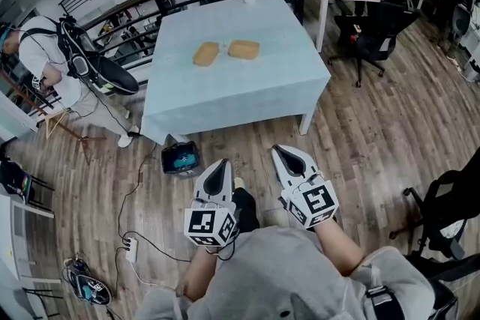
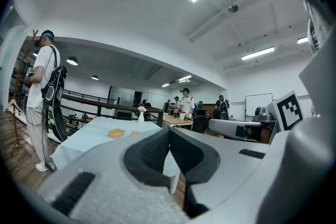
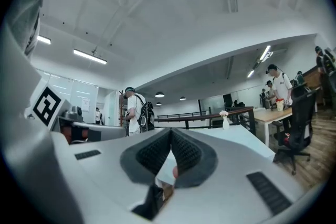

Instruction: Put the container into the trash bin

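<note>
While the left gripper (image 1: pixel 217 165) and the right gripper (image 1: pixel 281 154) pointed level, each with jaws pressed together on nothing, the rounder container (image 1: pixel 206 54) and the squarer container (image 1: pixel 244 49) lay side by side on the table (image 1: pixel 225 97) at their twelve o'clock. The trash bin (image 1: pixel 181 159) stood on the floor at nine o'clock from the left gripper's tips, just beside the table's corner.
</note>
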Tool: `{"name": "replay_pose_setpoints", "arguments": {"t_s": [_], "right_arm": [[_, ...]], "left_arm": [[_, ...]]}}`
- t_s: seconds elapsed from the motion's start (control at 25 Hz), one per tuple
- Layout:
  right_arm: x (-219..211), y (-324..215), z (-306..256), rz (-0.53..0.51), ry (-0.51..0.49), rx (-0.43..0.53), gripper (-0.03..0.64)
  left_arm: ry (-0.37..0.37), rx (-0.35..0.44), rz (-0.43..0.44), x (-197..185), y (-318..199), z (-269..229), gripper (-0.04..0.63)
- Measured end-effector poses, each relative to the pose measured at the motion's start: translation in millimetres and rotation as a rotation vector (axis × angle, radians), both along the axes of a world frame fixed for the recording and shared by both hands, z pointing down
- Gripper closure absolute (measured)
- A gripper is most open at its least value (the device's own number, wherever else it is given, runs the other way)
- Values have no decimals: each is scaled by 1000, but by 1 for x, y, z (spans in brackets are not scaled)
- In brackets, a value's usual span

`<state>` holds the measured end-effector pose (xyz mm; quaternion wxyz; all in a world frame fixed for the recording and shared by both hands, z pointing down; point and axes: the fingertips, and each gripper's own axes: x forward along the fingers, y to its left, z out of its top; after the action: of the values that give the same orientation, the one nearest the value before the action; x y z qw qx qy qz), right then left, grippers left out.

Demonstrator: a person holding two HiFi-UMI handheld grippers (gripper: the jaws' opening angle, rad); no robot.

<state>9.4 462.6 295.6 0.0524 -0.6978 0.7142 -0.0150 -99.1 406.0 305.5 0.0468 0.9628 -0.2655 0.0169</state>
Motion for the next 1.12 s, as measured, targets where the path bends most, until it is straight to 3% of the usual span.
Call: {"name": "replay_pose_setpoints", "arguments": {"t_s": [0.4, 1.12], "right_arm": [[14, -71, 11, -46, 31, -29, 591], [61, -185, 38, -43, 12, -120, 591]], "left_arm": [[14, 7, -30, 17, -67, 9, 575], [-41, -87, 36, 74, -181, 35, 575]]}}
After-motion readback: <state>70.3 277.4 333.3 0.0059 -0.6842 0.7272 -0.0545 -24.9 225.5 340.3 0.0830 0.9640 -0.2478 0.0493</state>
